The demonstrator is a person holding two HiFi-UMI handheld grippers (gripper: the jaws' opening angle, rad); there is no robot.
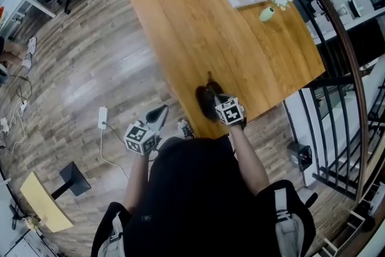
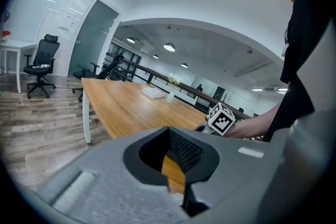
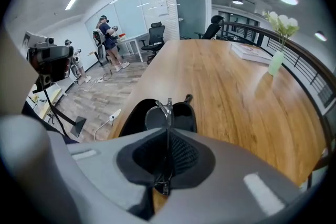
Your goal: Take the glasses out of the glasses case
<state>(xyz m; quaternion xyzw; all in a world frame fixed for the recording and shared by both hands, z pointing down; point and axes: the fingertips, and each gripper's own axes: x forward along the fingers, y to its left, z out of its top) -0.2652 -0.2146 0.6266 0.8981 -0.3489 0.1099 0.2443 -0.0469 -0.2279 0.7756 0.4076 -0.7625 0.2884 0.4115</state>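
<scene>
The right tongs are pressed shut on the thin, wire-framed clear glasses. The glasses are held on edge, and one round lens can be seen sticking out past the tips. They are held just above the open black glasses case, which lies at the near edge of the big brown wooden surface. Whether the far end of the glasses touches the case cannot be told.

The left tongs are held off to the side, over the floor and not over the surface. They are open a little and nothing is held in them; only wood is seen through the gap.

It looks like the lifting step is in hand: the glasses are gripped but not yet clear of the case. For the next move, a soft and steady grip would be needed, since the thin frame could be bent. The glasses would need to be lifted up and away, then set down on bare wood beside the case. The case might be dragged along, so it could be held down by the left tongs.

Farther off, a pale green vase of white flowers and a flat white book are seen on the surface.
</scene>
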